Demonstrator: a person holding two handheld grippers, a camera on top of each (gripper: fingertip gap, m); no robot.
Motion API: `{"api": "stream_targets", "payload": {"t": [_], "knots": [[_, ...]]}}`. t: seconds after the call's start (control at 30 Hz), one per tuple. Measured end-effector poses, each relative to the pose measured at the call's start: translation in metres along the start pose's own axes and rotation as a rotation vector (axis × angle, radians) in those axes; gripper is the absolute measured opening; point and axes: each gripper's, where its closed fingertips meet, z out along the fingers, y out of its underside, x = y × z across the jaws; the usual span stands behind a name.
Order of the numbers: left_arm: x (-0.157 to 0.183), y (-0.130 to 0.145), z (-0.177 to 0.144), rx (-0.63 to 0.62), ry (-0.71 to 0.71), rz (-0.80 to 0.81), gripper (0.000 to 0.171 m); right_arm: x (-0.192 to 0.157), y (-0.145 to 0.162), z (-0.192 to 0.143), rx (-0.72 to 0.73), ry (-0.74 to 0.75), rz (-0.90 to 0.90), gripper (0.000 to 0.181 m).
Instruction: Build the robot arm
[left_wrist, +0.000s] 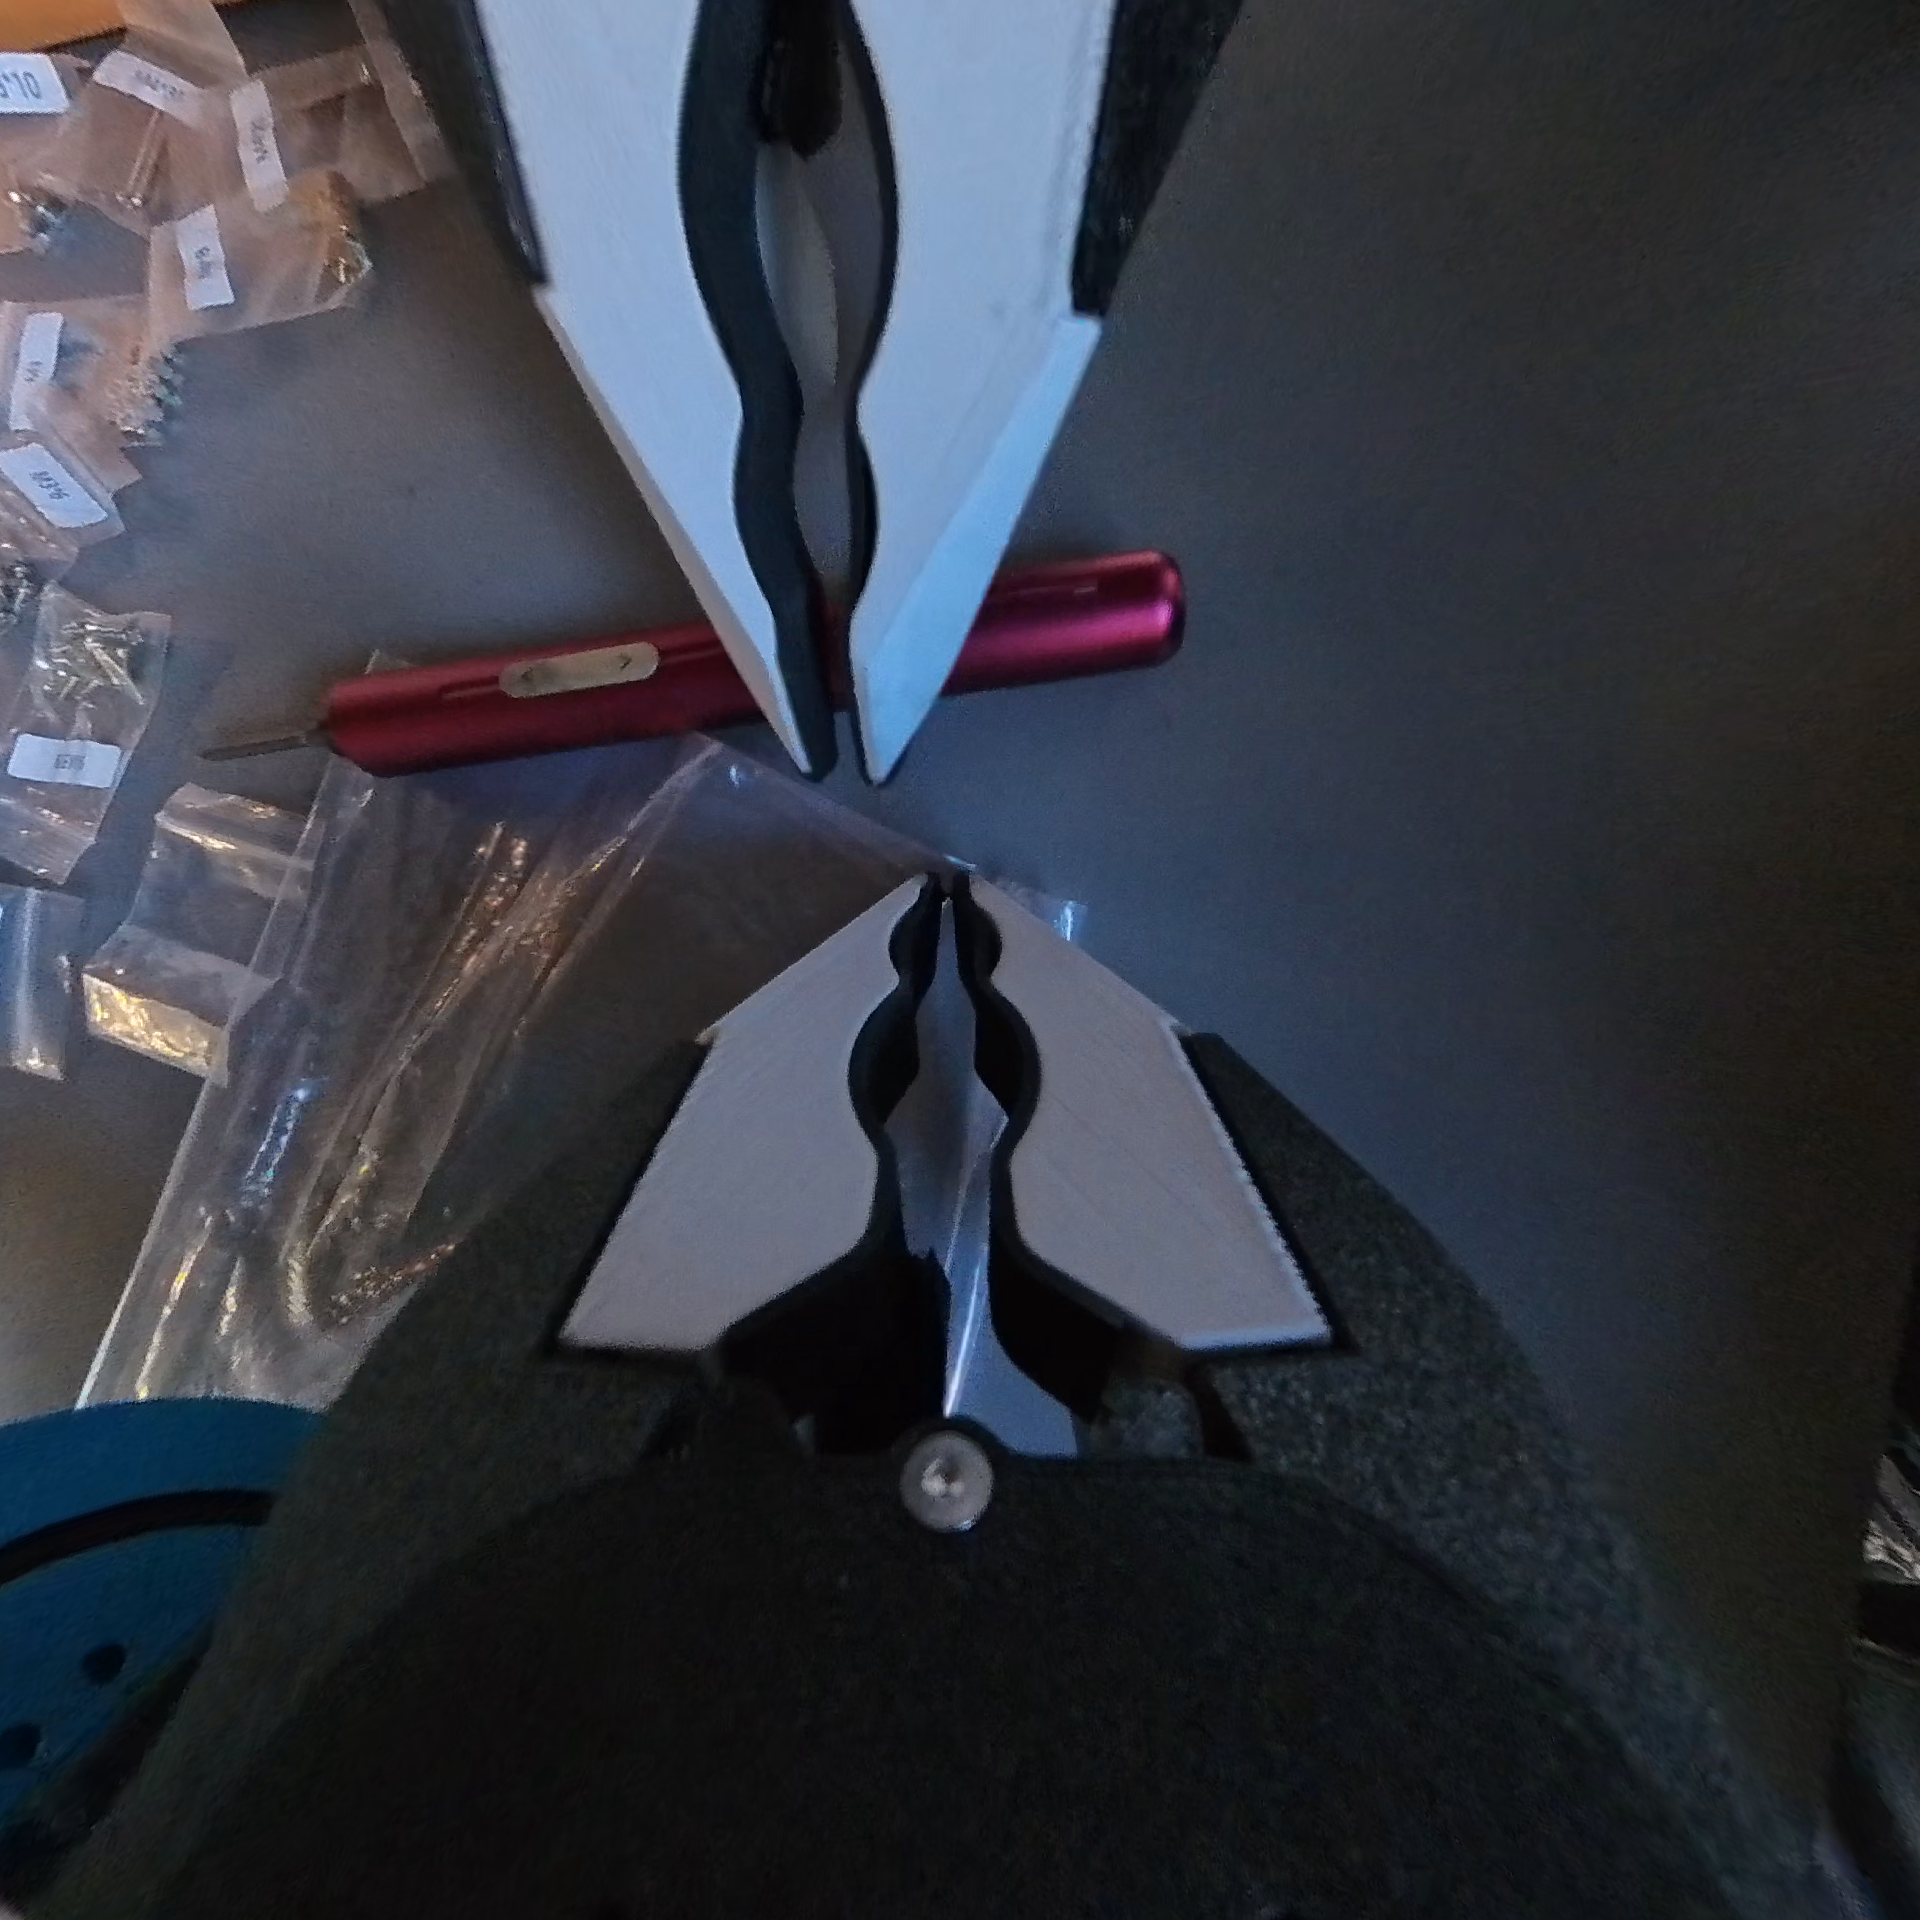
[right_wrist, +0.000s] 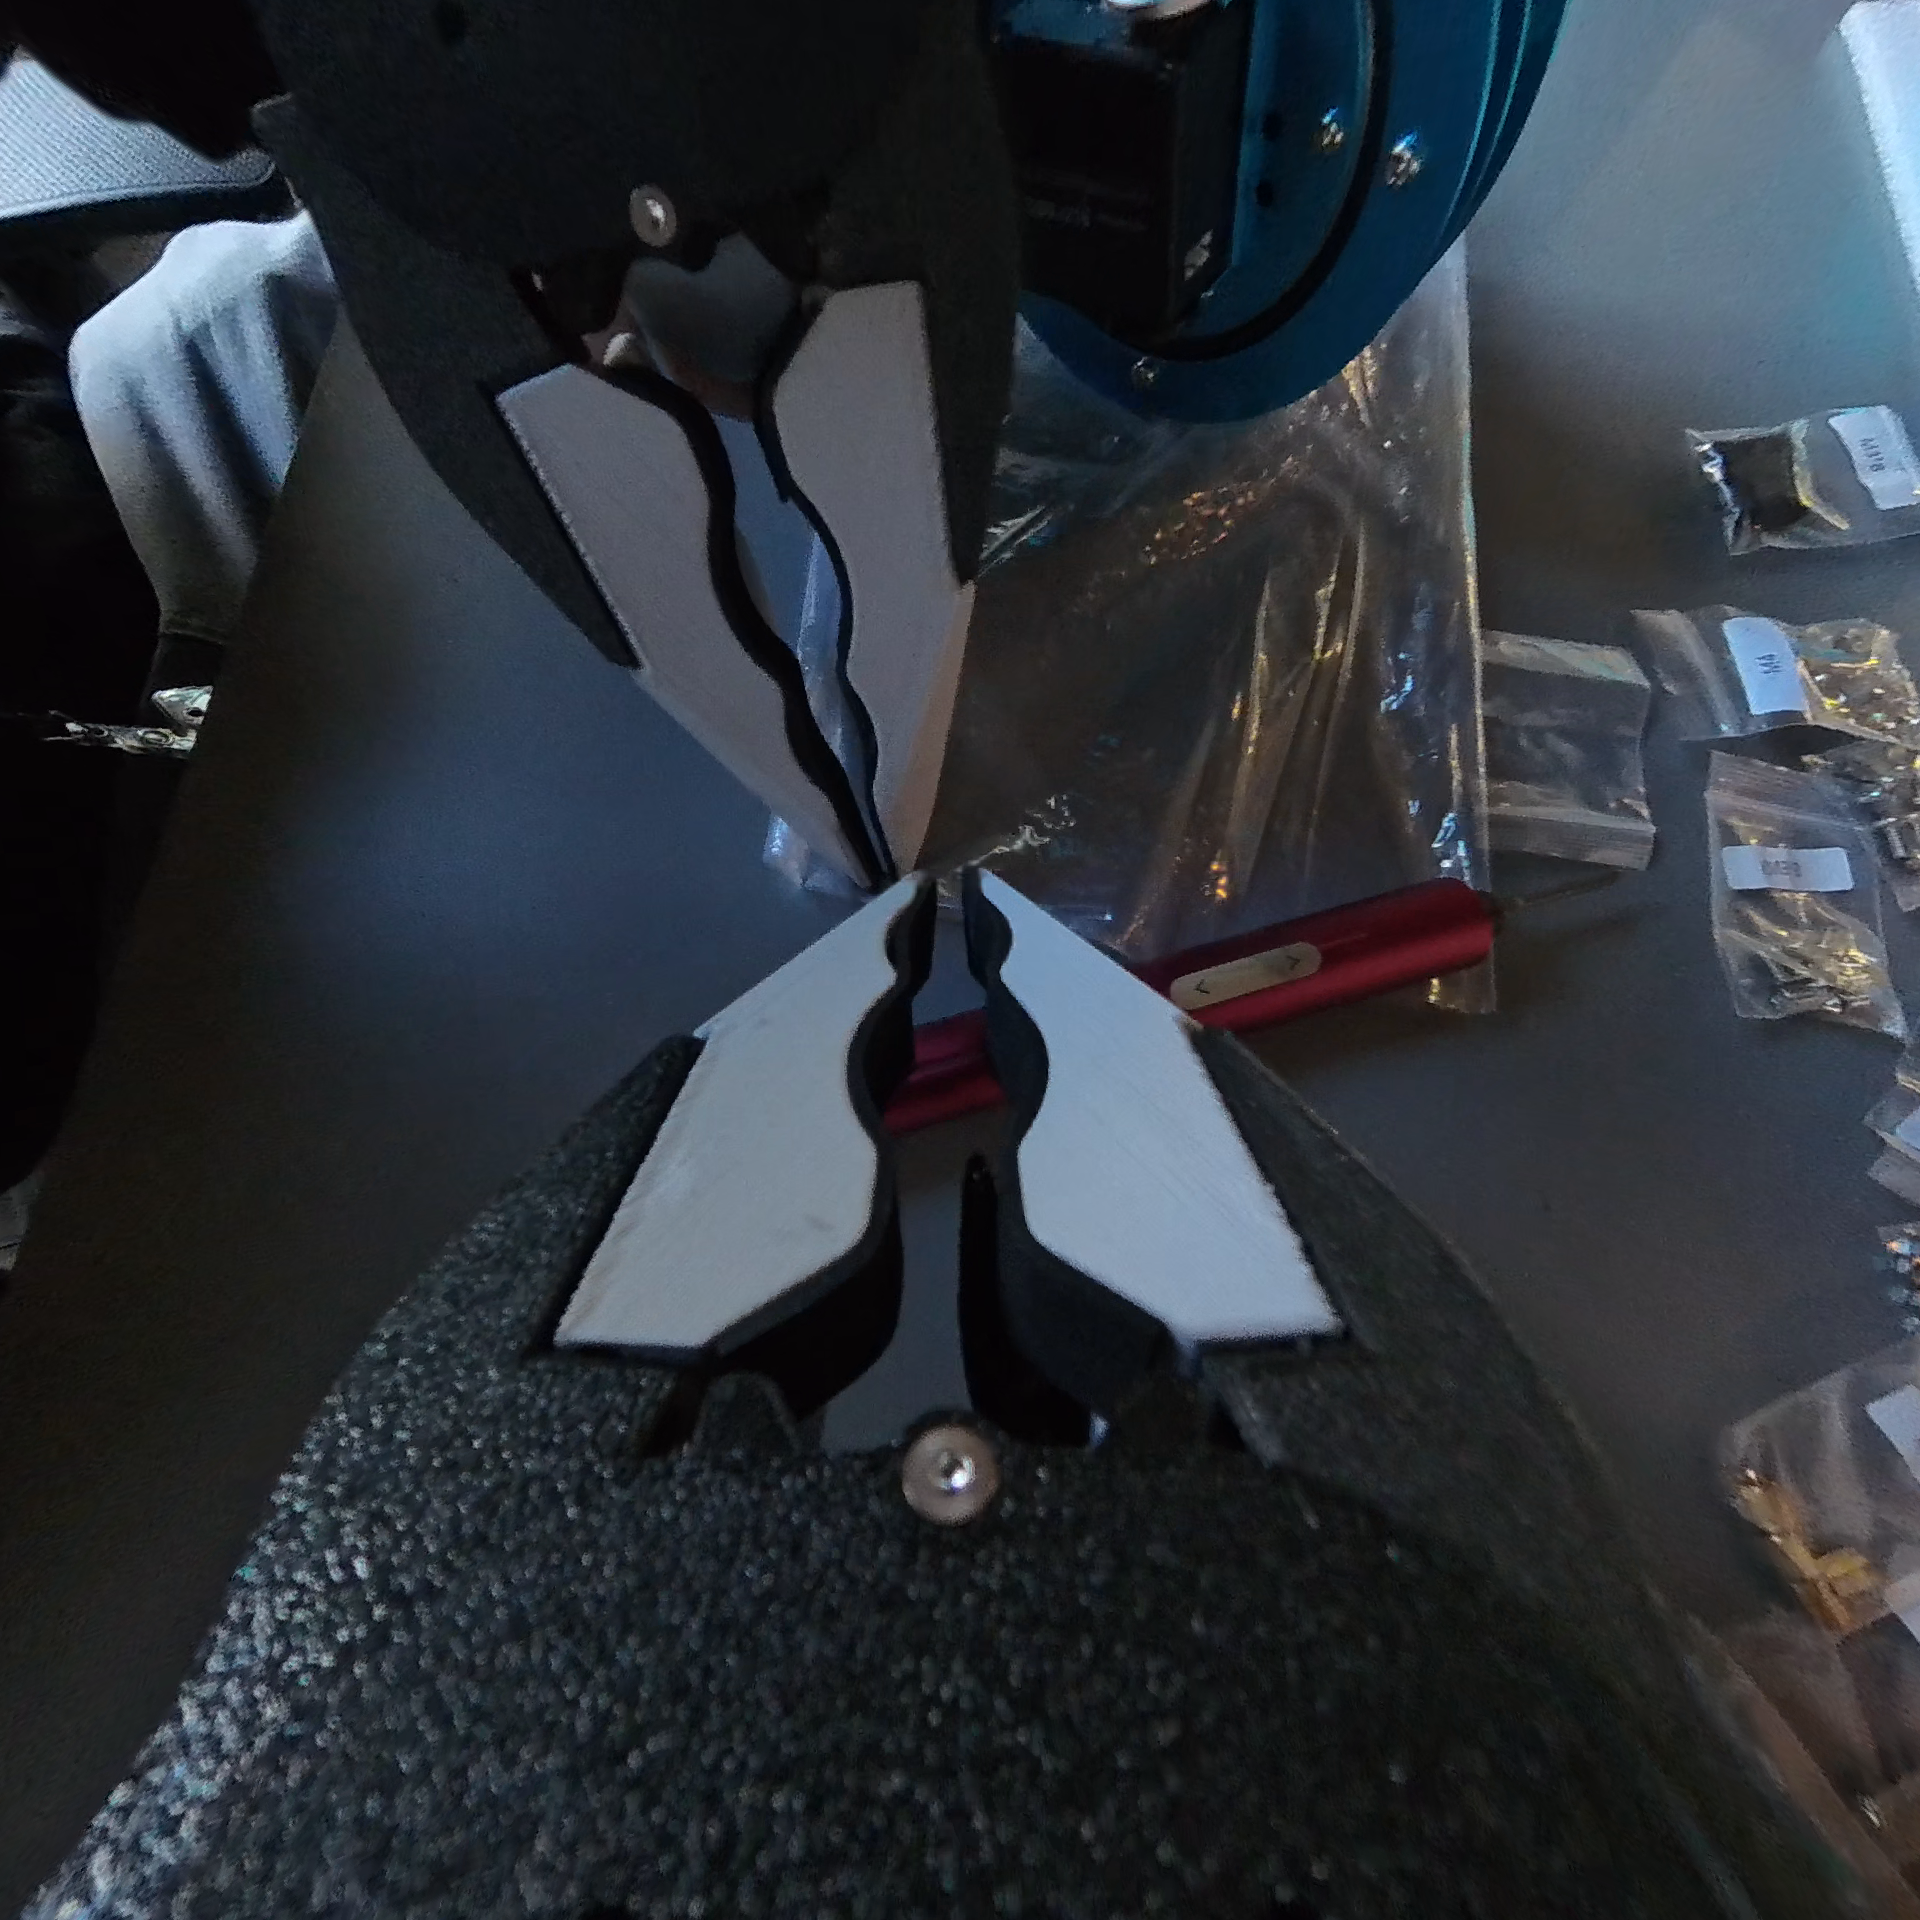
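My left gripper (left_wrist: 945, 888) is shut on a corner of a large clear plastic bag (left_wrist: 468, 987), and the film shows between its fingers. The bag lies on the grey table and holds small metal parts. My right gripper (right_wrist: 948, 883) faces it tip to tip, with its jaws almost together and nothing seen between them. It hovers over a red pen-shaped screwdriver (right_wrist: 1351, 951) lying on the table. In the left wrist view the right gripper (left_wrist: 844, 771) comes down from the top across the screwdriver (left_wrist: 582, 696). In the right wrist view the left gripper (right_wrist: 878, 847) pinches the bag (right_wrist: 1247, 675).
Several small labelled bags of screws (left_wrist: 104, 312) lie left of the screwdriver and show at the right in the right wrist view (right_wrist: 1787, 831). A blue round metal part (right_wrist: 1403, 208) rests on the big bag's far end. The grey table (left_wrist: 1455, 623) extends to the right. My two grippers' fingertips are within a few centimetres of each other.
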Motion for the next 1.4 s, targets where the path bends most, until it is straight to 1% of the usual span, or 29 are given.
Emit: {"api": "stream_targets", "payload": {"t": [0.07,0.13,0.2,0.23,0.3,0.4,0.47,0.5,0.53,0.6,0.63,0.67,0.7,0.77,0.87,0.97,1.1,1.17,1.2,1.23,1.27,1.33,1.4], "knots": [[-0.002,0.001,-0.002,0.019,-0.029,-0.014,0.001,0.004,-0.004,-0.004,0.026,0.019,0.0,0.004],[-0.007,-0.005,-0.013,0.088,-0.067,-0.049,0.001,0.008,-0.012,-0.01,0.066,0.049,-0.001,0.005],[-0.017,-0.017,-0.033,0.206,-0.114,-0.138,0.0,0.013,-0.02,-0.014,0.112,0.088,-0.013,0.005],[-0.022,-0.024,-0.044,0.282,-0.133,-0.19,0.0,0.015,-0.024,-0.015,0.131,0.112,-0.021,0.006],[-0.025,-0.041,-0.068,0.467,-0.123,-0.295,0.0,0.016,-0.034,-0.016,0.183,0.146,-0.031,0.006],[-0.028,-0.062,-0.102,0.748,-0.047,-0.484,0.0,0.01,-0.059,-0.016,0.291,0.178,-0.037,0.015],[-0.028,-0.071,-0.122,0.908,0.038,-0.603,0.0,0.007,-0.079,-0.023,0.383,0.267,-0.077,0.017],[-0.028,-0.074,-0.131,0.986,0.09,-0.666,0.0,0.003,-0.089,-0.027,0.428,0.306,-0.095,0.021],[-0.027,-0.077,-0.138,1.056,0.156,-0.726,0.0,-0.002,-0.098,-0.031,0.458,0.334,-0.107,0.021],[-0.026,-0.081,-0.15,1.173,0.291,-0.839,0.0,-0.011,-0.114,-0.044,0.538,0.392,-0.132,0.03],[-0.026,-0.082,-0.154,1.217,0.35,-0.885,0.0,-0.015,-0.12,-0.052,0.582,0.424,-0.153,0.03],[-0.024,-0.084,-0.158,1.251,0.414,-0.91,0.0,-0.017,-0.125,-0.061,0.616,0.471,-0.173,0.026],[-0.021,-0.086,-0.159,1.268,0.459,-0.924,0.0,-0.018,-0.128,-0.067,0.635,0.518,-0.195,0.024],[-0.017,-0.088,-0.157,1.271,0.49,-0.93,0.0,-0.022,-0.13,-0.075,0.641,0.583,-0.249,0.02],[-0.012,-0.091,-0.155,1.272,0.523,-0.934,0.0,-0.026,-0.131,-0.074,0.626,0.595,-0.287,0.019],[-0.011,-0.093,-0.161,1.302,0.597,-0.959,0.0,-0.028,-0.13,-0.071,0.61,0.588,-0.308,0.019],[-0.008,-0.094,-0.165,1.318,0.645,-0.958,0.0,-0.031,-0.131,-0.072,0.612,0.589,-0.331,0.012],[-0.008,-0.093,-0.166,1.32,0.666,-0.975,0.0,-0.032,-0.131,-0.074,0.624,0.582,-0.33,0.006],[-0.009,-0.092,-0.164,1.308,0.654,-0.977,0.0,-0.032,-0.131,-0.073,0.62,0.575,-0.334,0.001],[-0.011,-0.09,-0.163,1.29,0.627,-0.971,0.0,-0.03,-0.129,-0.071,0.599,0.57,-0.334,0.002],[-0.015,-0.085,-0.162,1.258,0.565,-0.963,0.0,-0.023,-0.125,-0.069,0.568,0.578,-0.321,0.004],[-0.025,-0.069,-0.152,1.117,0.359,-0.921,0.0,-0.008,-0.114,-0.065,0.517,0.564,-0.261,0.009],[-0.025,-0.049,-0.144,0.95,0.159,-0.81,0.0,0.01,-0.102,-0.062,0.482,0.552,-0.167,0.009]]}}
